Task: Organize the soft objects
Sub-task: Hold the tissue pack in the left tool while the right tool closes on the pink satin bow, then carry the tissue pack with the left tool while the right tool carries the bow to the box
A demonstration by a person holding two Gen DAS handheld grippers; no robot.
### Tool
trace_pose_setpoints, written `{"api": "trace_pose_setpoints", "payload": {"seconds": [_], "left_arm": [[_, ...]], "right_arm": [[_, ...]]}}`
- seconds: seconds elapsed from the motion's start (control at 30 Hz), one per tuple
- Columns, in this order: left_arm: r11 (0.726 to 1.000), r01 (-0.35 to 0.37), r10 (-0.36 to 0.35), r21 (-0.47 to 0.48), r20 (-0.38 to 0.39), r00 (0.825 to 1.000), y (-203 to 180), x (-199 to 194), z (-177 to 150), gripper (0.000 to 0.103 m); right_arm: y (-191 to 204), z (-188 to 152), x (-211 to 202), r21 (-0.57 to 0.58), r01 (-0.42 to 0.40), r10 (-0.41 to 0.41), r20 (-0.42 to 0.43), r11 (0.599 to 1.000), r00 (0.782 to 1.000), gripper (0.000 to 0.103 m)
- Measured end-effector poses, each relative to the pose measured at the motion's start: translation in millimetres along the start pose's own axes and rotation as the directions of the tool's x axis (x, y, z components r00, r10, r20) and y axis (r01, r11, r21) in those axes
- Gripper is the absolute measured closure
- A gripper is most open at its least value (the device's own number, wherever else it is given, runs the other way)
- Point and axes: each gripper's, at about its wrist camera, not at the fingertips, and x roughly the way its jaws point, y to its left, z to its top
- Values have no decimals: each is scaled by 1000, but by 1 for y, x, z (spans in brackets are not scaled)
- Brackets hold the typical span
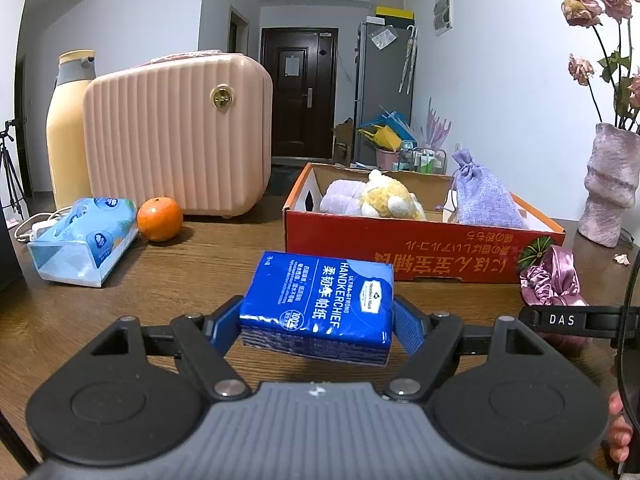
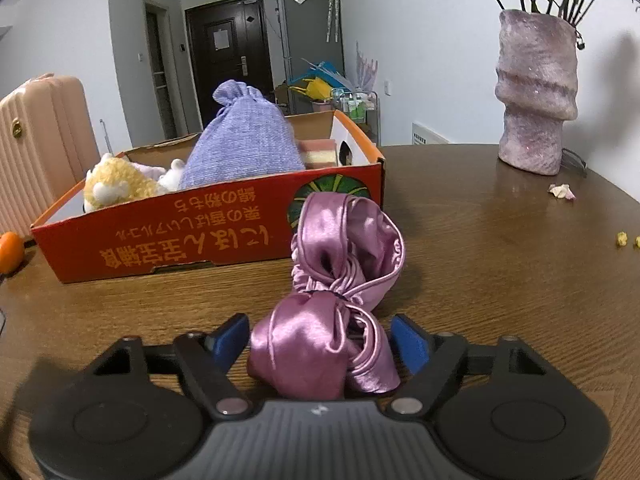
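My left gripper (image 1: 318, 326) is shut on a blue handkerchief tissue pack (image 1: 320, 300), held just above the wooden table in front of the red cardboard box (image 1: 400, 248). The box holds a yellow plush toy (image 1: 390, 198), a folded lilac towel (image 1: 342, 196) and a purple drawstring pouch (image 1: 486, 196). In the right wrist view my right gripper (image 2: 324, 342) is open around a pink satin bundle (image 2: 336, 300) lying on the table beside the box (image 2: 192, 236); its blue pads stand apart from the cloth on both sides.
A pink ribbed case (image 1: 180, 132), a yellow bottle (image 1: 68, 128), a light blue tissue pack (image 1: 84, 236) and an orange (image 1: 160, 219) stand at the left. A pink vase (image 2: 534, 92) with dried flowers stands at the right, with petals (image 2: 562, 191) on the table.
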Motion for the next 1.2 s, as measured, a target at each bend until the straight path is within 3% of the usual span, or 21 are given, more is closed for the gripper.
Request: {"api": "trace_pose_setpoints", "payload": {"seconds": [0.5,0.87,1.2], "left_arm": [[999,-21,21,-27,-19,1000,6,11,5,25],[999,-15,15,-36,-11,1000,8,10,6,25],[999,-10,11,-45,22,1000,6,8,14,25]], "right_arm": [[-2,-2,-6,-8,-8,8,14,1000,1000,66],[4,-5,-30,-38,-7,11,121,999,993,67],[6,2,-57,-37,-43,52,266,998,963,67]]}}
